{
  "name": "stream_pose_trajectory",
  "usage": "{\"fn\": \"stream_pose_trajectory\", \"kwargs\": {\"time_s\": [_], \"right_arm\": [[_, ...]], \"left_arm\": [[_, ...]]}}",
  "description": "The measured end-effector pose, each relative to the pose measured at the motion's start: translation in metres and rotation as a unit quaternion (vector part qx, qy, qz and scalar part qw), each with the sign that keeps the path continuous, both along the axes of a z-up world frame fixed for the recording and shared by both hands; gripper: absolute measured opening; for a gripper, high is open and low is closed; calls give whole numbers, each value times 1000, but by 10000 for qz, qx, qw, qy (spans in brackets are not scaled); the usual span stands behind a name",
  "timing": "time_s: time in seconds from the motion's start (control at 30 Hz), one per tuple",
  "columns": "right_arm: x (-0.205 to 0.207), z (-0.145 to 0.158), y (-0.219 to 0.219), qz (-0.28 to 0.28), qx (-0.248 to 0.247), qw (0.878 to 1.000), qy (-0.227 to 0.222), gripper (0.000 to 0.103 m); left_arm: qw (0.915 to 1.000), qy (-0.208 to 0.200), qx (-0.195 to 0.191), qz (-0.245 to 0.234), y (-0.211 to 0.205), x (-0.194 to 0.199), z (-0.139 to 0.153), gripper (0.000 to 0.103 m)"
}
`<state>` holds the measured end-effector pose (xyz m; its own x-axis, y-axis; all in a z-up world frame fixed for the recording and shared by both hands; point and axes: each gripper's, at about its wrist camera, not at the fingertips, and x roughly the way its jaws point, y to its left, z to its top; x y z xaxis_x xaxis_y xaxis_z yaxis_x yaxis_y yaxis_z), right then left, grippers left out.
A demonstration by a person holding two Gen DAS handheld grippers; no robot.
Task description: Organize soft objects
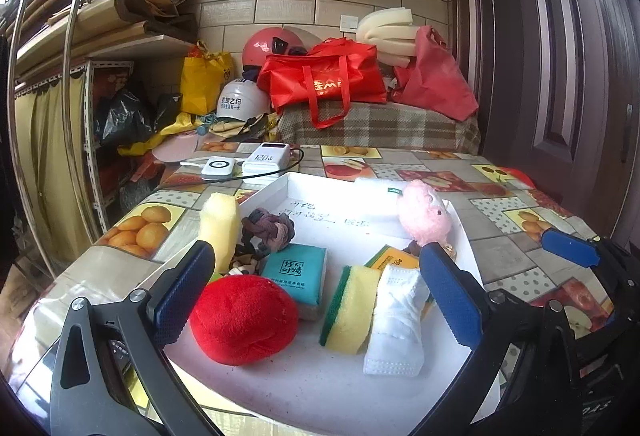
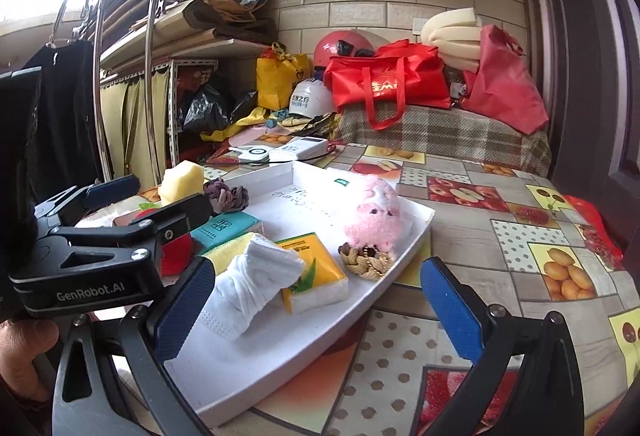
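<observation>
A white tray (image 1: 304,192) sits on a fruit-patterned tablecloth (image 1: 516,204), holding a spread of soft things. At its left edge a pale yellow foam block (image 1: 219,224) stands upright, touching the tray's left wall. Just right of it lies a knot of brown and purple hair ties (image 1: 267,227). In front of those, near the camera, a red plush ball (image 1: 244,320) rests on the tray floor just beside the inner face of the left gripper's (image 1: 316,300) left finger. Behind the ball is a teal tissue pack (image 1: 298,272). Next comes a yellow sponge with a green edge (image 1: 349,310), standing on its side and leaning against a white face mask (image 1: 396,320) folded into a bundle. Behind the mask an orange tissue pack (image 2: 312,268) lies flat. Further right a pink plush pig (image 1: 424,214) stands near the tray's right wall, with a braided tan keyring (image 2: 366,260) at its foot. A folded white cloth (image 1: 378,186) lies at the far end.

The left gripper hangs over the near end of the tray, jaws spread wide, with ball, sponge and mask between them — gripping nothing. The right gripper (image 2: 318,306) is also wide open and empty; its left finger is over the tray beside the mask, its right finger over bare tablecloth. Beyond the tray lie two white power banks (image 1: 262,162).
</observation>
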<state>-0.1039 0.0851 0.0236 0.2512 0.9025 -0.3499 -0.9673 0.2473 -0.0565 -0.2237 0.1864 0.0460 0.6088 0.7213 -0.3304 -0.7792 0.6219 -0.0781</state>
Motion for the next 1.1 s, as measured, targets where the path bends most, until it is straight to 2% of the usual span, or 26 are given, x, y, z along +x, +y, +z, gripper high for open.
{"fn": "stream_pose_trajectory", "kwargs": {"time_s": [0.27, 0.4, 0.53, 0.63, 0.7, 0.73, 0.77, 0.87, 0.93, 1.0, 1.1], "right_arm": [[29, 4, -38, -655, 248, 9972, 257, 103], [51, 10, -65, -1065, 571, 9920, 359, 103], [78, 15, -96, -1467, 933, 9828, 623, 103], [86, 14, -104, -1565, 678, 9824, 757, 103], [82, 14, -114, -1480, 590, 9839, 804, 103], [77, 15, -121, -1434, 676, 9846, 731, 103], [69, 17, -129, -1405, 783, 9853, 572, 103], [41, 19, -145, -1392, 990, 9853, -94, 103], [24, 19, -158, -1568, 1304, 9779, -458, 103], [13, 20, -175, -1916, 1780, 9626, -714, 103], [19, 20, -180, -2288, 1862, 9534, -629, 103]], "left_arm": [[9993, 196, 98, -305, -30, 8, 1, 103], [9988, 413, 213, -146, -38, 14, 1, 103], [9985, 415, 351, -89, -45, 14, 3, 103], [9982, 375, 457, -36, -53, 11, 7, 103], [9995, 230, 102, -205, -55, 8, 5, 103], [9992, 201, -88, -324, -57, 9, 4, 103], [9993, 263, -44, -260, -61, 10, 5, 103], [9989, 135, 449, -61, -83, 3, 12, 103], [9977, -5, 682, 30, -95, -3, 14, 103], [9970, -79, 763, 139, -102, -7, 15, 103], [9971, 54, 572, 493, -102, -7, 13, 103]]}}
